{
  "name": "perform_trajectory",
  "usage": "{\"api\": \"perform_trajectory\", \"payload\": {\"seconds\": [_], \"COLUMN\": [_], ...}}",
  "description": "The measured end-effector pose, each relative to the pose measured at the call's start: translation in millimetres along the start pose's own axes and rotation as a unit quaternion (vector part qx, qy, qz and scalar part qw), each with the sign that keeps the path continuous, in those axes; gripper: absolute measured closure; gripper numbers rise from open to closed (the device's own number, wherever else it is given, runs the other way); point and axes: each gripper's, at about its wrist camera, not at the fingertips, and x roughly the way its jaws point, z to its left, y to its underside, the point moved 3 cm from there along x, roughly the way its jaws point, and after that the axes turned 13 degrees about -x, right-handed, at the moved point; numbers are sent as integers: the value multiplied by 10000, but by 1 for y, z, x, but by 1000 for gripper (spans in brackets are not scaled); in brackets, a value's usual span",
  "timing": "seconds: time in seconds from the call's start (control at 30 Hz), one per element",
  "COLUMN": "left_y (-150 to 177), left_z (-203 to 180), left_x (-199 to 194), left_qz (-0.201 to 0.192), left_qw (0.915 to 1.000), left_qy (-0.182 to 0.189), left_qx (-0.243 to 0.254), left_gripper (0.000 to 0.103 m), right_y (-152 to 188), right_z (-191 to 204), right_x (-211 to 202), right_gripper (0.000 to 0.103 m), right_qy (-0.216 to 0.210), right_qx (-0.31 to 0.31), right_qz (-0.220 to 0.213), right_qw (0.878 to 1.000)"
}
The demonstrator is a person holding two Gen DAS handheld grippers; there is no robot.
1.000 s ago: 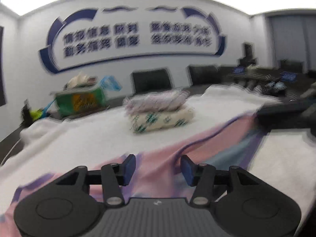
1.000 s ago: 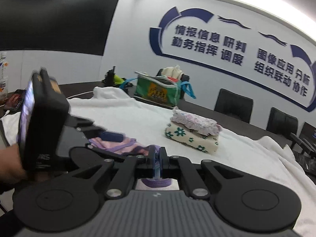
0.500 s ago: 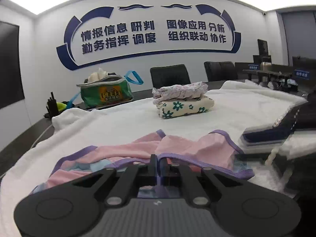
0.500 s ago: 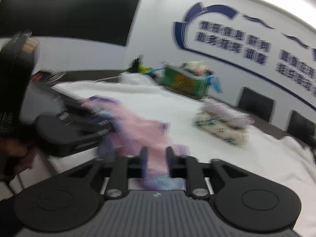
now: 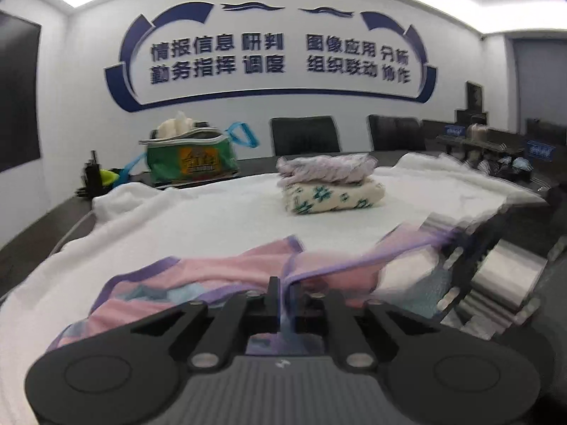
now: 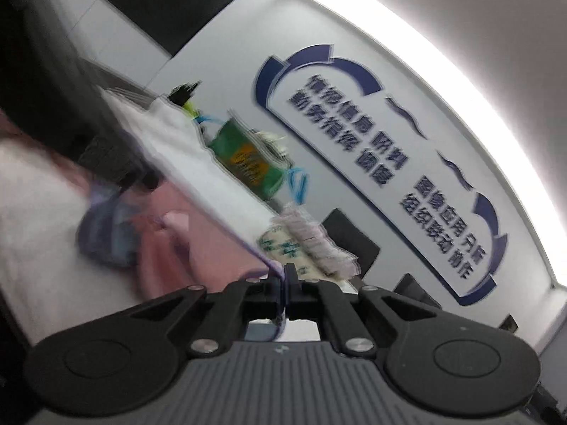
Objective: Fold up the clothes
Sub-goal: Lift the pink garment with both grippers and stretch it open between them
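Behind white cloth (image 5: 219, 219): green bag (image 5: 193, 163) open, pale fabric (image 5: 175, 125) protruding.

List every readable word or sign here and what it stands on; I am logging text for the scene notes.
"情报信息 研判 图像应用 分析" on the wall sign, top row.
"勤务指挥 调度 组织联动 协作" on the wall sign, bottom row.
Yellow label on the green bag: too blurred to read.
Small blue desk signs: too small to read.

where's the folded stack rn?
Left wrist view: the folded stack sits on the white towel, centre-right, beyond the pink garment and right of the green bag. Right wrist view shows it just past the claw tips, blurred.
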Motion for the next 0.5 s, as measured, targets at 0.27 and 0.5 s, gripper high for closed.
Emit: {"api": "perform_trajectory", "payload": {"seconds": [0.27,0.5], "left_y": [36,31], "left_z": [-11,-8], "left_x": [-3,-21], "left_qz": [-217,-811], "left_qw": [9966,9893], "left_qy": [-643,-964], "left_qx": [469,736], "left_gripper": [71,71], "right_y": [-9,2], "right_z": [-41,-45], "right_x": [-25,-26], "right_gripper": [102,101], "right_qy": [114,21], "right_qx": [518,527], "right_qz": [-271,-99], "right_qw": [9982,9986]}}
